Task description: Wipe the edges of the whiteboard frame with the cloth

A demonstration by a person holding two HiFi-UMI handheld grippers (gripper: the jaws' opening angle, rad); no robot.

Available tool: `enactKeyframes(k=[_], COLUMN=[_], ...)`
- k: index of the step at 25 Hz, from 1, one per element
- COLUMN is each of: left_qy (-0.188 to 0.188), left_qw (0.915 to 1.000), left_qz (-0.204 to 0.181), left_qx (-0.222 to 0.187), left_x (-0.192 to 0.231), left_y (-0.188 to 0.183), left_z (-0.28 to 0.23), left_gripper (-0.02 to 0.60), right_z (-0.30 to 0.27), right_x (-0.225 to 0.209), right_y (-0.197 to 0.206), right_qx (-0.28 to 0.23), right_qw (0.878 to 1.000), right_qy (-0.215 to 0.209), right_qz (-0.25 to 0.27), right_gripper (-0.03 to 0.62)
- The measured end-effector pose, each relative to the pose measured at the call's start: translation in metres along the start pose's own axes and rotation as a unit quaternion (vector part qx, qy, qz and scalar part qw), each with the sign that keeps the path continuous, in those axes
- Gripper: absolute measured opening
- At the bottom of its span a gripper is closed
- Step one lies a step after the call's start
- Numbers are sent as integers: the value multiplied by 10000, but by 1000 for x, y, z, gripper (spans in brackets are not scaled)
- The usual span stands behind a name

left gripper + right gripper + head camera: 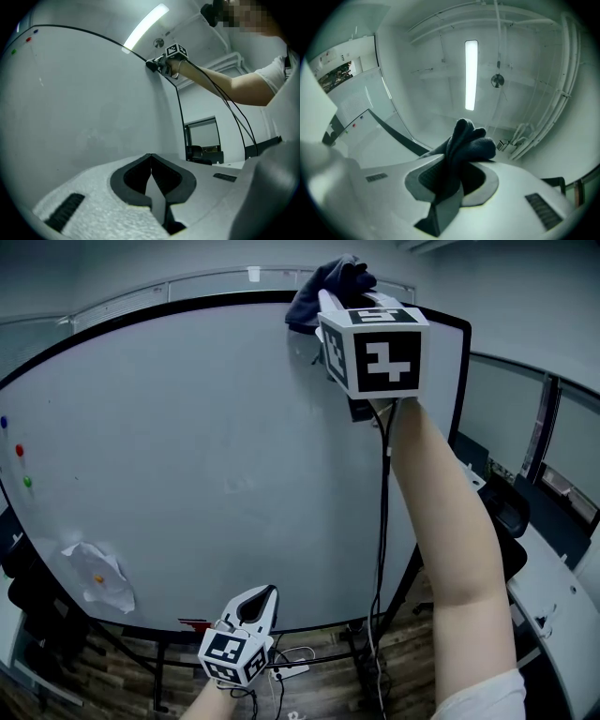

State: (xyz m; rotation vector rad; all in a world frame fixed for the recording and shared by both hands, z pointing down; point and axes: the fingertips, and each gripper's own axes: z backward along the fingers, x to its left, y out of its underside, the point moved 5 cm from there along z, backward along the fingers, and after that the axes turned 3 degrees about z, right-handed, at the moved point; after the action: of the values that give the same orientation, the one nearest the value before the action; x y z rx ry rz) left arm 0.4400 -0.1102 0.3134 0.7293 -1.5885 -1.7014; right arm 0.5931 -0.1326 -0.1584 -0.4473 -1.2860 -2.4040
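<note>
A large whiteboard [216, 456] with a thin black frame [225, 300] fills the head view. My right gripper [330, 298] is raised to the frame's top edge near the right corner, shut on a dark blue cloth [328, 287] that bunches over the edge. In the right gripper view the cloth [464, 140] sticks up from between the jaws, with the frame [393, 133] running off to the left. My left gripper [264, 593] hangs low by the board's bottom edge, shut and holding nothing; its view shows the tips [150, 155] meeting in front of the board [70, 103].
A crumpled white paper [98, 573] is stuck on the board's lower left, and coloured magnets [19, 451] sit at its left edge. A black cable [382, 521] hangs from my right gripper. The board's stand legs [159, 662] rest on wooden floor; desks and chairs [506, 512] stand at right.
</note>
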Motion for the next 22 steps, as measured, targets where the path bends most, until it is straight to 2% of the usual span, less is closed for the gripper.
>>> enactKeyframes(k=[4, 9, 14, 22], left_qy=[220, 644, 988, 1399], left_qw=[9997, 9976, 9947, 9897], left_qz=[33, -194, -216, -215], left_qx=[101, 174, 180, 232], left_x=[-13, -34, -59, -92], left_y=[-4, -24, -42, -34], left_z=[-23, -58, -90, -122], left_gripper=[18, 18, 18, 18], right_z=[7, 19, 28, 49], right_x=[-25, -62, -100, -150], right_y=[9, 22, 35, 58], right_qx=[0, 156, 290, 491], right_qw=[10000, 9994, 9988, 9959], right_qy=[53, 301, 374, 752], right_qz=[5, 101, 104, -50], right_gripper=[67, 67, 67, 67])
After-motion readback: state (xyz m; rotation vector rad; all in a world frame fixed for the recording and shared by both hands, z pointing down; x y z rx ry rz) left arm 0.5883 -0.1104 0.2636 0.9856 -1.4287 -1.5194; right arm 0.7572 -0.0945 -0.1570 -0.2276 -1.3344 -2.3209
